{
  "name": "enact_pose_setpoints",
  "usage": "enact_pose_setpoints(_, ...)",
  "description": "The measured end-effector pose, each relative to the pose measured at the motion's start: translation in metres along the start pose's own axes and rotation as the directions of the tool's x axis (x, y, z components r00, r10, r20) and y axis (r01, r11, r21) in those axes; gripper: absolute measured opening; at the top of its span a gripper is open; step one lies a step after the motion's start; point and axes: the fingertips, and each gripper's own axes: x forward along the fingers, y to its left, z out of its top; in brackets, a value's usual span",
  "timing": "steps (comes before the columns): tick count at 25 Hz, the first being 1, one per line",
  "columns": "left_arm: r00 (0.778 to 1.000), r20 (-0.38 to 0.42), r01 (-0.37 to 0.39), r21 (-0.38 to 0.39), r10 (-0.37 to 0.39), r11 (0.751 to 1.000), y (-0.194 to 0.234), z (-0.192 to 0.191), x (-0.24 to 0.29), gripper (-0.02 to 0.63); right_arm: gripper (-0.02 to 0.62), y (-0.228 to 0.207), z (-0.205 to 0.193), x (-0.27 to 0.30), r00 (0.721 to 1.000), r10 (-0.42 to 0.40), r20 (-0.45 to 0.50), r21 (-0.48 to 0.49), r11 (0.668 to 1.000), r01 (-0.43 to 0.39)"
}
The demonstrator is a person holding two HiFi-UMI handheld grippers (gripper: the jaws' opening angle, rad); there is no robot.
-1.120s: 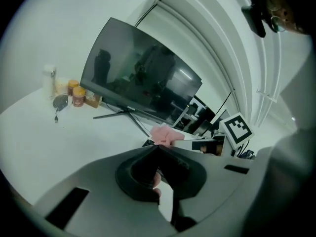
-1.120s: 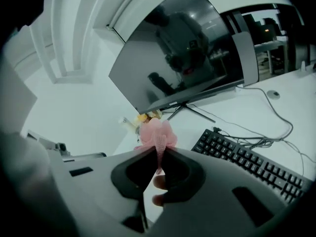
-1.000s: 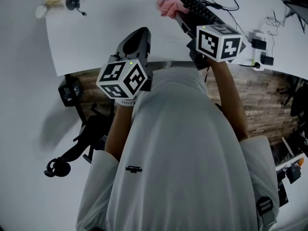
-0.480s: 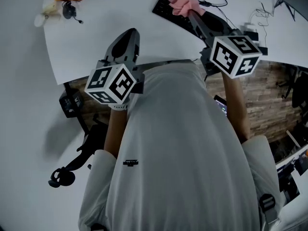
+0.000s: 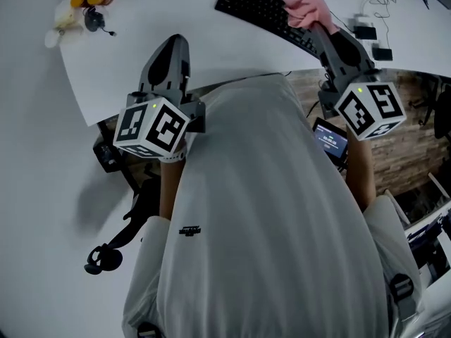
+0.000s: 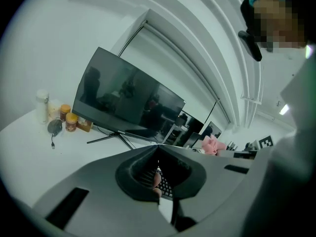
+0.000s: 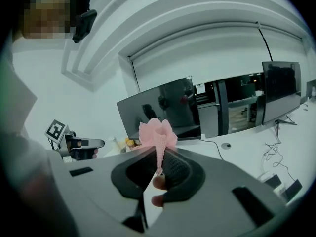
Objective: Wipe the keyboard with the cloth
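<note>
The right gripper reaches out over the far part of the white surface, its jaws closed tight on a pink cloth. In the right gripper view the cloth is pinched to a narrow stem between the jaw tips and flares into a ruffled bunch above them. From above, the bunched cloth sits over the right end of the black keyboard, which lies slantwise on the surface; whether the cloth presses on the keys I cannot tell. The left gripper is held over the near part of the surface, to the left of the keyboard and well apart from it. Its own view shows the jaws brought together with nothing between them. Beyond them a dark monitor stands on thin legs, with a few small jars beside its left end. At the far right of the surface, past the keyboard, lie some cables and small adapters. A small lit screen shows just below the right gripper, beside the person's light grey shirt, which fills the middle of the head view.
</note>
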Motion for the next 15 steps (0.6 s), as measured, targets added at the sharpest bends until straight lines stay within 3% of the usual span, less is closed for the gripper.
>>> enact_pose_setpoints(9, 0.999, -0.018, 0.046, 0.08, -0.044, 0.996, -0.008, 0.004, 0.001, 0.014, 0.031, -0.004, -0.003, -0.029, 0.993, -0.091, 0.074, -0.005, 0.996, 0.092)
enact_pose_setpoints(15, 0.998, -0.036, 0.053, 0.11, -0.049, 0.993, -0.013, -0.002, 0.002, 0.014, 0.028, 0.003, -0.02, -0.015, 0.992, -0.124, 0.026, -0.073, 0.989, 0.126)
